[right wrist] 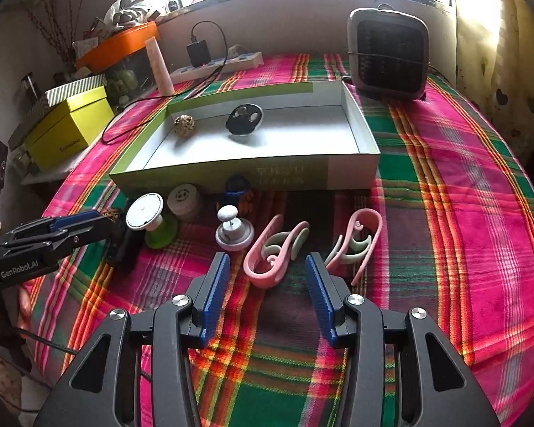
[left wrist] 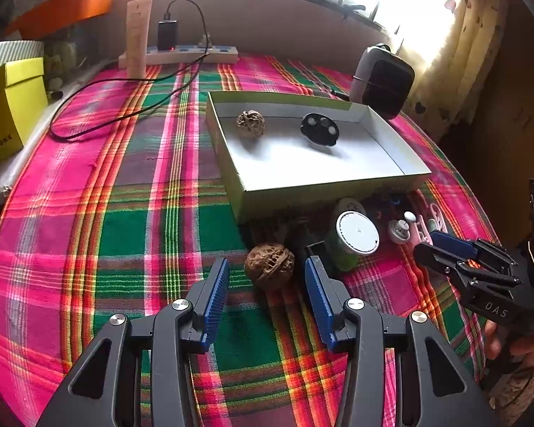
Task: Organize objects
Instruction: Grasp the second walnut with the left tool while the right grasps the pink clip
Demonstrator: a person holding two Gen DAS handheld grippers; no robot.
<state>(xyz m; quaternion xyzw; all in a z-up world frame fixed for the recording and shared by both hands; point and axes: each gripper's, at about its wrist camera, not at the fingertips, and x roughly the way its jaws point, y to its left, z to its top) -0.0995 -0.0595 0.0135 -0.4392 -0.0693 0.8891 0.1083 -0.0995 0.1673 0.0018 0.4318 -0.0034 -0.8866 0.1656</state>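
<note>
Left gripper gapes with a walnut between its jaws, untouched; right gripper gapes around a pink clip.

Both wrist views look steeply down, sharing the box.

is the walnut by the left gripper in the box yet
No, out. The walnut lies on the plaid cloth between the open left gripper fingers, in front of the box; another walnut is inside.

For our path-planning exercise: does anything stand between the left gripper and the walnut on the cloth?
Nothing visible does. The walnut lies on the cloth just ahead of the open left gripper, in line with the gap between its fingers. The green-based jar stands off to its right.
</note>
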